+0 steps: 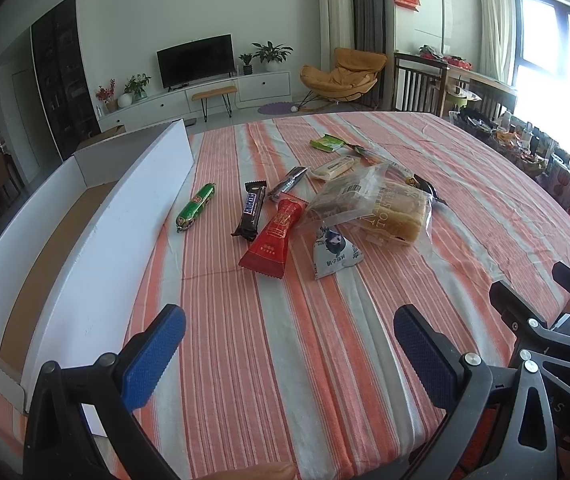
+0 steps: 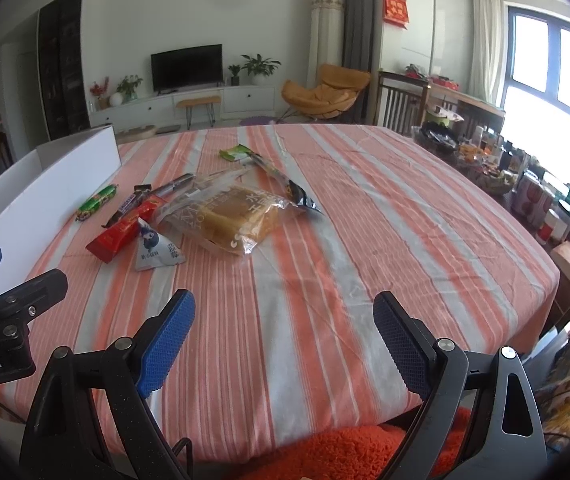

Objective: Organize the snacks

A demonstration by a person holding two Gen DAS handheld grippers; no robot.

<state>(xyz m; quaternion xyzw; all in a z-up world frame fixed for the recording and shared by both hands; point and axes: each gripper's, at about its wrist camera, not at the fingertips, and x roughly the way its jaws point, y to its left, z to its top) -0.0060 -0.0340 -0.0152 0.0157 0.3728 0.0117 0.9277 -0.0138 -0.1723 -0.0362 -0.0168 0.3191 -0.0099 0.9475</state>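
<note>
Left gripper (image 1: 289,344) sits at the bottom of the left wrist view, blue pads (image 1: 153,360) spread wide, nothing between them, only striped tablecloth (image 1: 269,380) under the gap. Right gripper (image 2: 285,340) at the bottom of the right wrist view, likewise spread and holding nothing, over the cloth near the table's front edge. The two grippers are side by side: part of the right one shows at the lower right of the left wrist view, part of the left one at the left edge of the right wrist view.

Snacks lie in a loose cluster at frame centre, well apart from both grippers. Nearest: red wrapper (image 1: 275,236) and white triangular pouch (image 1: 335,252), side by side. Above them in the frame, Snickers bar (image 1: 251,212), with green sausage stick (image 1: 196,207) left of it, just beside the box wall. Bagged bread loaf (image 1: 377,210) lies right of centre, its clear bag overlapping a dark wrapper (image 1: 425,188). A silver wrapper (image 1: 289,182) lies above the red one. Farther up: pale bar (image 1: 333,168), long thin dark packet (image 1: 369,154), green packet (image 1: 327,144).

White cardboard box (image 1: 97,240), open top, brown floor, runs along the left side of the frame from lower left to upper centre; no snack visible inside.
</note>
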